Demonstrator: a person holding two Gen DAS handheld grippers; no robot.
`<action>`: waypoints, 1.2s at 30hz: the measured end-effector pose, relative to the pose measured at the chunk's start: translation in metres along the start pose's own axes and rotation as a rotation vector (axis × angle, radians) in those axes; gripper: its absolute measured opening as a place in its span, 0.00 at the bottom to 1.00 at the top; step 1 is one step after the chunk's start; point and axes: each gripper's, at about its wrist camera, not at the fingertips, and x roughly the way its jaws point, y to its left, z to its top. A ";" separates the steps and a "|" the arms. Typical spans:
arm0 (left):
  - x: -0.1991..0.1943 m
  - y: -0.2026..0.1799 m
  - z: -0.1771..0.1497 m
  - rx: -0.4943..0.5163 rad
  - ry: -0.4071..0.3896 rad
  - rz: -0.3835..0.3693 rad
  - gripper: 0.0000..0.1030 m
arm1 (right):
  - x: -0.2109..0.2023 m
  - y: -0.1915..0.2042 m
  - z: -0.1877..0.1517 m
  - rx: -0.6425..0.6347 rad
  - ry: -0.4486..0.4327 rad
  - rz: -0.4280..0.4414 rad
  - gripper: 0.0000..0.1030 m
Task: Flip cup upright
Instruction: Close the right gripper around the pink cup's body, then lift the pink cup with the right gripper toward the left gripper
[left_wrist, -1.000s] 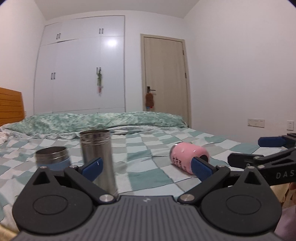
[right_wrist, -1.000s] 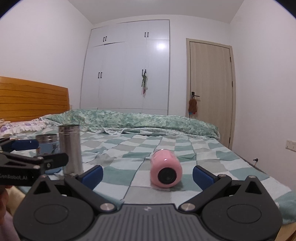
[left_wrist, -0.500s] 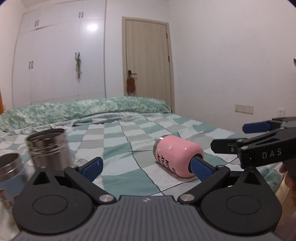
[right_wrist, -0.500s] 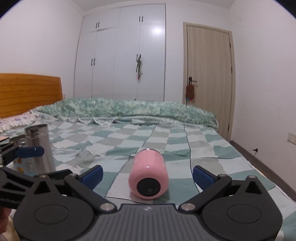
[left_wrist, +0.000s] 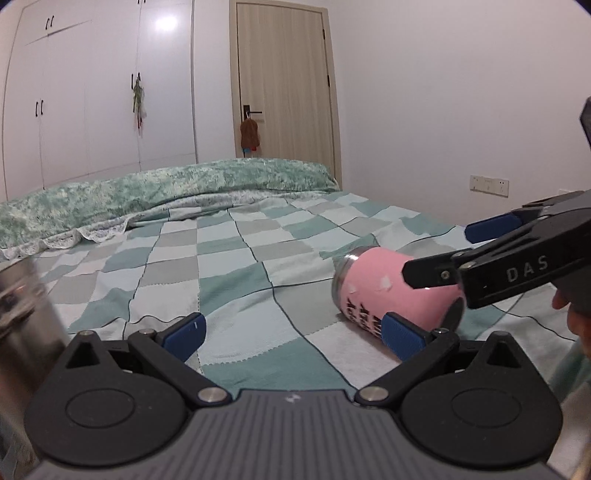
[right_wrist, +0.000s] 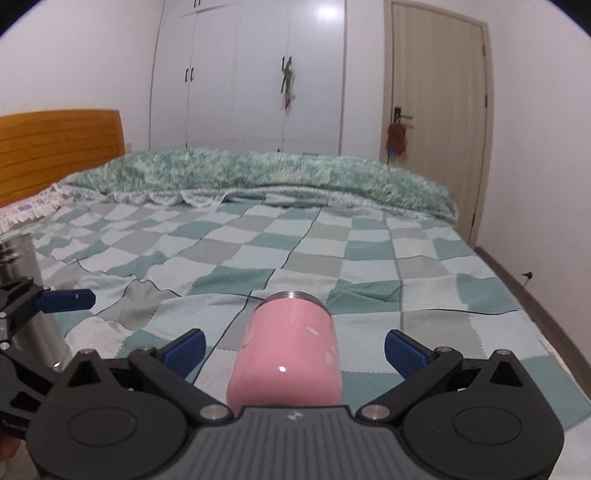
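Lying on its side at the lower centre of the right wrist view, the pink cup (right_wrist: 286, 354) rests on the checked blanket (right_wrist: 332, 258) with its steel rim turned away from the camera. The right gripper (right_wrist: 293, 345) is spread wide, one blue finger on each side of the cup, neither touching it. In the left wrist view the left gripper (left_wrist: 291, 332) is likewise wide open and holds nothing; the cup (left_wrist: 391, 291) lies at lower right, behind its right finger, with the right gripper (left_wrist: 461, 254) straddling it from the frame's right edge. A blurred steel flask (left_wrist: 22, 314) stands at the lower left edge. Farther back lie a green quilt (right_wrist: 258, 173), a wooden headboard (right_wrist: 59, 147), white wardrobe doors (right_wrist: 251, 74) and a door (right_wrist: 439, 110).
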 end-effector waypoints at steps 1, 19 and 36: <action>0.004 0.003 0.001 -0.001 0.010 -0.007 1.00 | 0.008 0.001 0.002 -0.001 0.016 0.003 1.00; 0.055 0.055 0.009 0.038 0.105 -0.016 1.00 | 0.073 0.005 0.004 0.036 0.183 0.007 1.00; 0.048 0.051 0.019 0.114 0.058 0.009 1.00 | 0.075 0.003 -0.001 0.067 0.222 0.008 1.00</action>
